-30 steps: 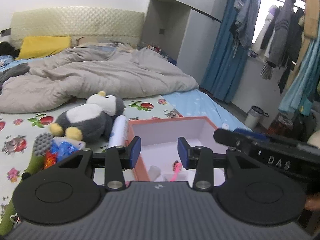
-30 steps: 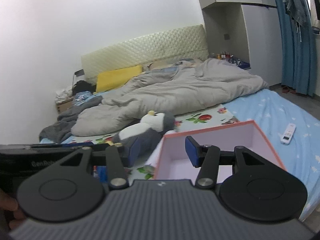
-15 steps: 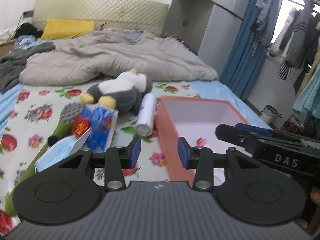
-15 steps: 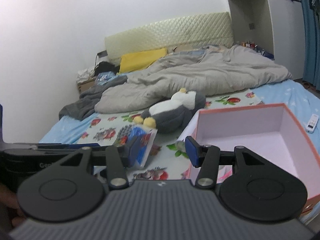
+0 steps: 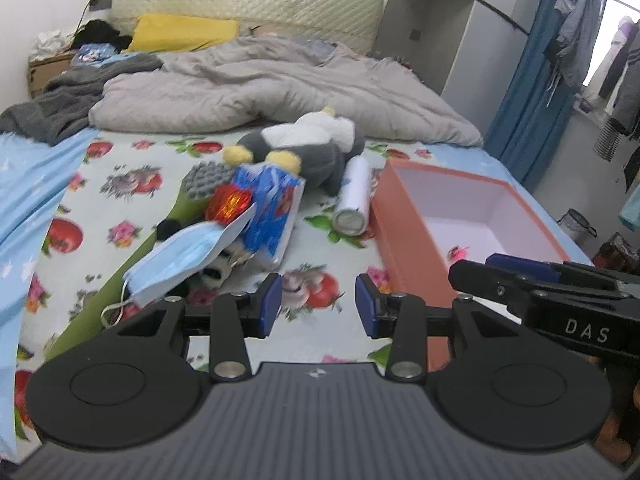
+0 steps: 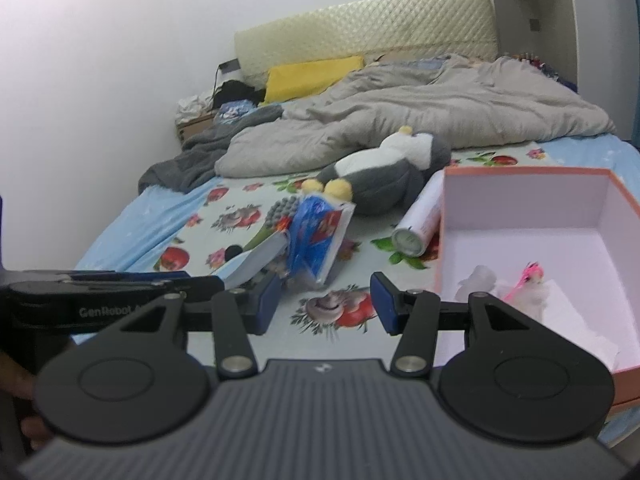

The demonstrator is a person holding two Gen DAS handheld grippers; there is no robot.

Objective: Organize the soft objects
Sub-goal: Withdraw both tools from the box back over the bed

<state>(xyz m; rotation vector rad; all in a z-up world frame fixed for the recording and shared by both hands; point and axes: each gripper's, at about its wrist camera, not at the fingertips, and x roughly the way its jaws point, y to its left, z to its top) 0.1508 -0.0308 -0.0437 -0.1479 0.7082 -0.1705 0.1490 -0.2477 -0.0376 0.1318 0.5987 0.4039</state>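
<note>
Both grippers, left gripper and right gripper, agape above seemingly untouched penguin plush.

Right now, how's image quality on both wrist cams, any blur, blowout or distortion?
Left wrist: window at top right blown out; penguin plush and pile slightly smeared; fisheye bends the room edges. Right wrist: softer overall, penguin plush blurred, white wall evenly lit without glare, dark vignette at the bottom corners.

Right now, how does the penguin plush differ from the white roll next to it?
The penguin plush is bulky, grey and white with yellow feet; the white roll is a slim, plain cylinder. The plush slumps on its side, while the roll points its round end toward the cameras. Both lie on the floral sheet, outside the pink box.
</note>
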